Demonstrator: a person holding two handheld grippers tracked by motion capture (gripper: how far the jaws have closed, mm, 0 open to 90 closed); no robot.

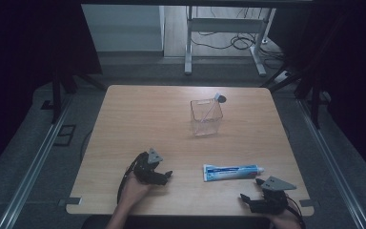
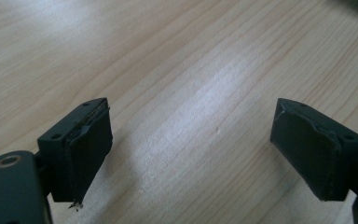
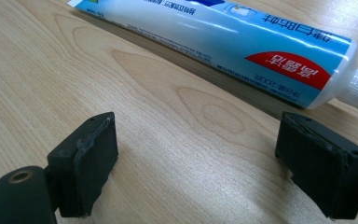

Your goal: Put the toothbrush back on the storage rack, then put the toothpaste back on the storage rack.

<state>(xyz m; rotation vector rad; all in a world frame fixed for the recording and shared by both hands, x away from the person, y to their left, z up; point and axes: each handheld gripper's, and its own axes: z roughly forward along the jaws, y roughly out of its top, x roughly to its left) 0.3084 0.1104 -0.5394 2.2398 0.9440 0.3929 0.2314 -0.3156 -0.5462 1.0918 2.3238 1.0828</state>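
Observation:
A blue and white toothpaste tube (image 1: pixel 231 172) lies flat near the table's front right, its white cap pointing right. In the right gripper view the tube (image 3: pixel 223 42) lies just beyond my right gripper (image 3: pixel 198 158), whose jaws stand open over bare wood. From above, the right gripper (image 1: pixel 251 189) sits at the front edge, just in front of the tube's cap end. My left gripper (image 1: pixel 164 172) rests low at the front left, pointing toward the tube's flat end. Up close, the left gripper (image 2: pixel 191 144) is open with nothing but wood between its jaws.
A clear square cup (image 1: pixel 206 117) with a toothbrush (image 1: pixel 215 101) leaning in it stands at the middle back of the wooden table (image 1: pixel 138 119). Dark floor rails run along both sides, and a metal frame with cables stands beyond the far edge.

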